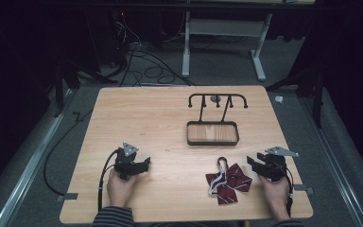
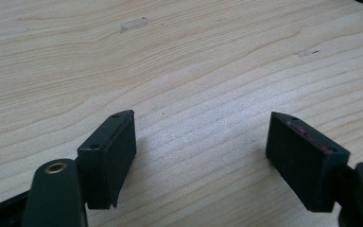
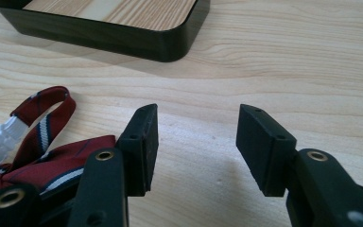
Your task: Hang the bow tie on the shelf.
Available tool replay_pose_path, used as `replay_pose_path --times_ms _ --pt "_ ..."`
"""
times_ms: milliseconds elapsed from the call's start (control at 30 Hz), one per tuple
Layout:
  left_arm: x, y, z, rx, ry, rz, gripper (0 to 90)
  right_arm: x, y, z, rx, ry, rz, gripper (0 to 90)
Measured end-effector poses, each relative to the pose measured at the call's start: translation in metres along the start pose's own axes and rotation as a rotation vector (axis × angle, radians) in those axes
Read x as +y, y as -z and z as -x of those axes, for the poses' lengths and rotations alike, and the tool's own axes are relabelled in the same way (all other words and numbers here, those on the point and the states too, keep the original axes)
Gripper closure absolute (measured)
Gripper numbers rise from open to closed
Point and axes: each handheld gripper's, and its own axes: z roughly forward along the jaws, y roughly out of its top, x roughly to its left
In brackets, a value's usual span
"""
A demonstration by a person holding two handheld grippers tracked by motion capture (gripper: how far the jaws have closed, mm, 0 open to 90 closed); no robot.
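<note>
A dark red striped bow tie (image 1: 228,181) with a neck loop and a white clasp lies flat near the table's front edge, right of centre. In the right gripper view the bow tie (image 3: 47,142) lies left of the jaws. My right gripper (image 1: 254,162) rests on the wood just right of it, open, nothing between its jaws (image 3: 196,142). My left gripper (image 1: 146,165) sits at the front left, open over bare wood (image 2: 201,151). A black stand with hooks (image 1: 217,100) rises from a black-rimmed tray base (image 1: 212,141) behind the bow tie.
The wooden table (image 1: 137,118) has bare surface across its left half and centre. The tray's black rim (image 3: 123,40) lies close ahead of the right gripper. Cables (image 1: 142,66) and a white desk frame (image 1: 224,28) stand on the floor beyond the table.
</note>
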Motion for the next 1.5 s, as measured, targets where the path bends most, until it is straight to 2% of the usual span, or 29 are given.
replay_pose_path --times_ms 300,833,1500 --pt "0.0 0.0 0.0 -0.001 0.0 0.0 25.7 0.001 0.003 -0.007 0.037 0.004 0.007 51.5" --pt "0.0 0.0 0.0 0.0 0.0 0.0 25.7 0.014 0.005 -0.035 0.108 0.089 0.004 51.7" --pt "0.0 0.0 0.0 -0.002 0.0 0.0 25.7 0.033 -0.013 -0.061 0.173 0.182 -0.048 60.5"
